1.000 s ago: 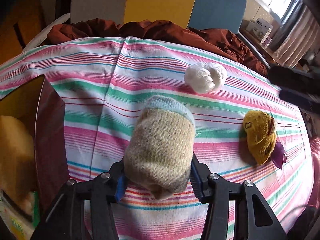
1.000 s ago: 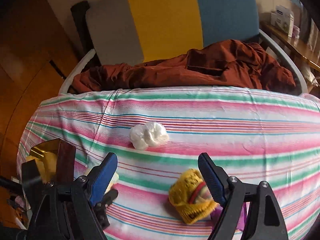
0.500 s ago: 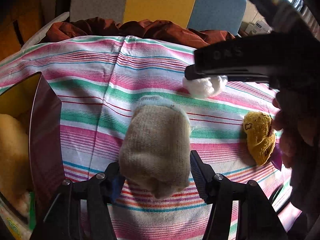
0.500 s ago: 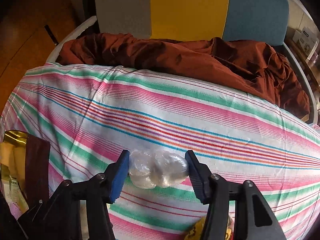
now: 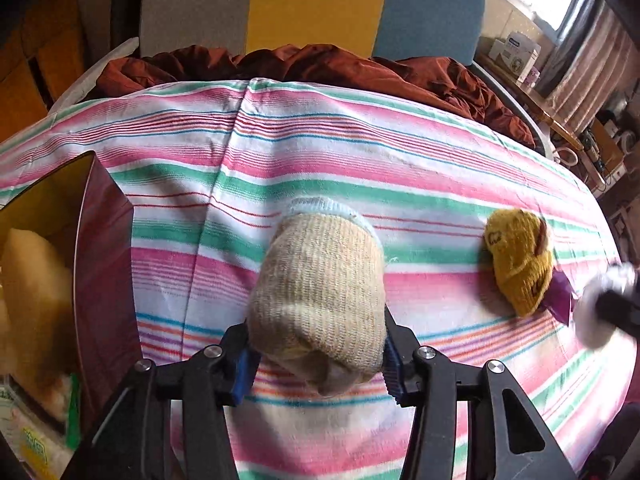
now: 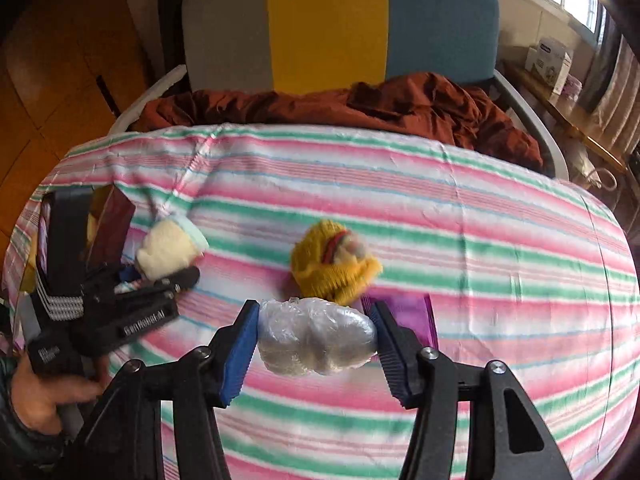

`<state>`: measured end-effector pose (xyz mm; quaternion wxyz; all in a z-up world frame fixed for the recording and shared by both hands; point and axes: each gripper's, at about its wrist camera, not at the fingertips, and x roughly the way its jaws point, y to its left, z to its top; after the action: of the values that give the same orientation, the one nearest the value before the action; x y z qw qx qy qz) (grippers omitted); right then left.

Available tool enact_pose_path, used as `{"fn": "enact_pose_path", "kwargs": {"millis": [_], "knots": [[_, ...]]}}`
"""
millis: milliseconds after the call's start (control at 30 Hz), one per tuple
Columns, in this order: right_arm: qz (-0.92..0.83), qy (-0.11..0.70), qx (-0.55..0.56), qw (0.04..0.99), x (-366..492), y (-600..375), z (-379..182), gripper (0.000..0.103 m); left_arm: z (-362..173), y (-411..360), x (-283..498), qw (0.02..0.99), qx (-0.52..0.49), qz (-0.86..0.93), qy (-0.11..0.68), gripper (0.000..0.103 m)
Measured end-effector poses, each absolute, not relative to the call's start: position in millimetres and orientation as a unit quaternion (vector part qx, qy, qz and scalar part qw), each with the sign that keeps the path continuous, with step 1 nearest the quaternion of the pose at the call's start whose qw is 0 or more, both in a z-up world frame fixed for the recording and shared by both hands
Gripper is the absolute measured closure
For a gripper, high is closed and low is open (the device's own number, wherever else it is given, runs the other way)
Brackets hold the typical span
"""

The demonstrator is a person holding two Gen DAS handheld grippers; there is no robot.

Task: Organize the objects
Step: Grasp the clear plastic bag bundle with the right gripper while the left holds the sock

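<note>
Socks first: your left hand-held gripper (image 5: pixel 318 354) is closing its jaws on the beige rolled sock (image 5: pixel 318 300), long axis pointing away from you, with the open box (image 5: pixel 104 248) just to its left. Your right hand-held gripper (image 6: pixel 314 338) clamps the plastic-wrapped bundle (image 6: pixel 316 336) above the striped table (image 6: pixel 480 264), farther from that box.

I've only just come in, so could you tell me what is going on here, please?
A person is tidying a striped cloth with two handheld grippers. The left gripper is closing on a beige sock beside an open box. The right gripper grips a plastic-wrapped bundle. A yellow sock lies on the cloth.
</note>
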<state>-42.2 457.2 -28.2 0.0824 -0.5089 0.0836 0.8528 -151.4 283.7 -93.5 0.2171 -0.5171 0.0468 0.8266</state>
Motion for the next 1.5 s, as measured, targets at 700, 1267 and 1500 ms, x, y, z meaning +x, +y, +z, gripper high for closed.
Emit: {"fn": "enact_pose_path", "kwargs": {"millis": [700, 1267, 1500], "knots": [[0.822, 0.144, -0.539, 0.116, 17.2, 463.4, -81.4, 0.046, -96.9, 283.8, -41.8, 0.306, -0.428, 0.843, 0.106, 0.052], [0.804, 0.120, -0.569, 0.122, 8.8, 462.5, -97.0, 0.051, -96.2, 298.2, -46.7, 0.295, -0.444, 0.836, 0.126, 0.032], [0.803, 0.128, -0.569, 0.118, 11.4, 471.8, -93.8, 0.053, -94.0, 297.4, -51.7, 0.299, -0.444, 0.835, 0.126, 0.047]]}}
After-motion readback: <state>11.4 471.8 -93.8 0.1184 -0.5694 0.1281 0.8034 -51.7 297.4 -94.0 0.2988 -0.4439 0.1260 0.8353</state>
